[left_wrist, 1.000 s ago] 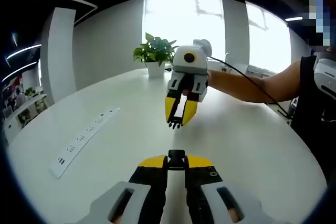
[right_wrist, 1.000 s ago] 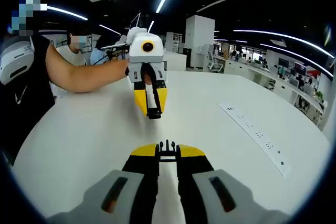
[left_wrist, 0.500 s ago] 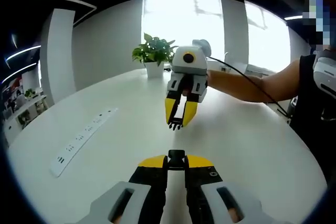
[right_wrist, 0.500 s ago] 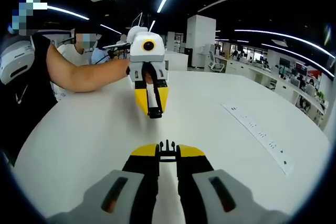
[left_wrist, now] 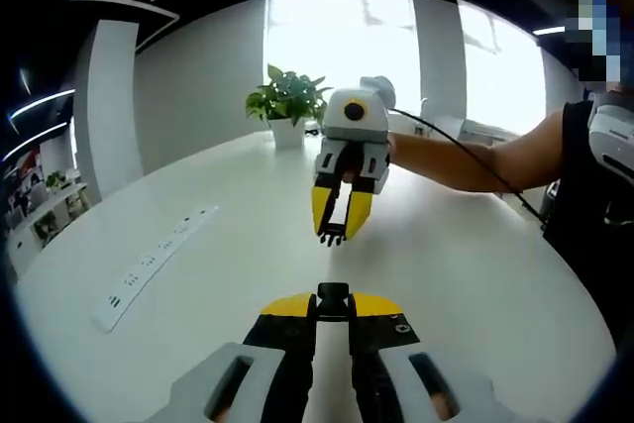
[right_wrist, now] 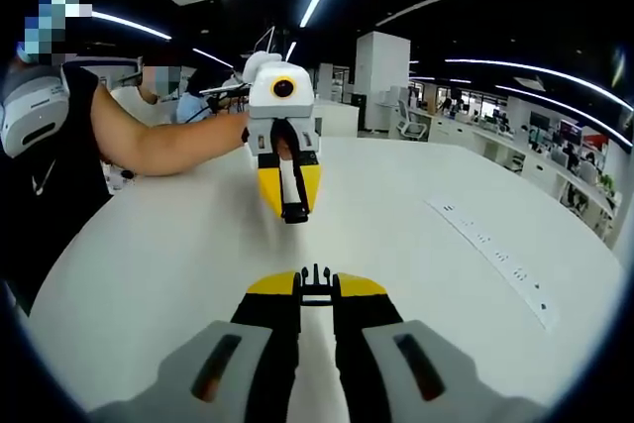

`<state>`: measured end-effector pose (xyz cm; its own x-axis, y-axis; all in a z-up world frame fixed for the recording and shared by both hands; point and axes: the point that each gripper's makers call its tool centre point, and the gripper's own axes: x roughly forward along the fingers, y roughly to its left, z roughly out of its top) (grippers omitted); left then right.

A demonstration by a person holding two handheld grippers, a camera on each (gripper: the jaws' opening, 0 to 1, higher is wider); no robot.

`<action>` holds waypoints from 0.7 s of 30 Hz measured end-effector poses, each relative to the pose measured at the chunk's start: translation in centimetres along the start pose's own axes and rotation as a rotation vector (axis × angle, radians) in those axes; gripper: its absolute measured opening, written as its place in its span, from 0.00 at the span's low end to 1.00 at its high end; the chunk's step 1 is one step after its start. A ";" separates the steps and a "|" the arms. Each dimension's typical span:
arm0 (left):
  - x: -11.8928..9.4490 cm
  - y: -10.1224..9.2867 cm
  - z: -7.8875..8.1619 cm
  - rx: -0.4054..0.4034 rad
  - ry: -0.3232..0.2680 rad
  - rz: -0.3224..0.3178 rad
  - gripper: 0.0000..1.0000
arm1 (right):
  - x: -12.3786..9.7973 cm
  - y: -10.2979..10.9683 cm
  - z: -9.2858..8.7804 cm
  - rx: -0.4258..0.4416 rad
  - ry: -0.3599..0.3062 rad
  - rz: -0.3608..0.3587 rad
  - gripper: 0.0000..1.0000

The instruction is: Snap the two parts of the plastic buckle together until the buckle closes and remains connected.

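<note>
Two black buckle halves are held in the air over the white table, facing each other with a gap between them. My left gripper is shut on the socket half, which sticks out between its yellow-tipped jaws. Opposite it, my right gripper points down at the left one with the pronged half in its tips. In the right gripper view, my right gripper is shut on the pronged half, and my left gripper holds the socket half.
A long white power strip lies on the table to one side. A potted plant stands at the far edge. The person's arm reaches in behind the right gripper. Other people sit beyond the table.
Almost nothing has changed. Both grippers keep their hold and face each other at about the same distance. The views have shifted slightly.
</note>
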<state>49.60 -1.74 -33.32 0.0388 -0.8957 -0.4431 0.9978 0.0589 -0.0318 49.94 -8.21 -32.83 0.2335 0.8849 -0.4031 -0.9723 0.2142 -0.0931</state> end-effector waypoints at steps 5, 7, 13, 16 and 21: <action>-0.1 -0.4 0.1 -0.002 -0.001 0.005 0.10 | -0.1 0.6 0.1 -0.003 -0.001 0.002 0.10; -0.1 -0.5 0.2 -0.004 -0.006 0.007 0.10 | -0.2 0.7 0.0 -0.003 0.001 0.000 0.10; -0.2 -0.8 -0.2 0.001 -0.006 0.023 0.10 | -0.4 1.1 -0.1 -0.008 0.001 -0.008 0.11; -0.2 -1.0 -0.2 0.006 -0.008 0.025 0.11 | -0.5 1.3 0.0 -0.007 -0.001 -0.009 0.11; -0.1 -1.2 -0.3 0.007 -0.009 0.029 0.11 | -0.6 1.7 0.2 -0.004 -0.009 -0.006 0.11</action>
<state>48.41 -1.57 -33.52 0.0677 -0.8974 -0.4360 0.9966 0.0814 -0.0129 48.14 -8.26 -32.57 0.2392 0.8872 -0.3945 -0.9710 0.2177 -0.0993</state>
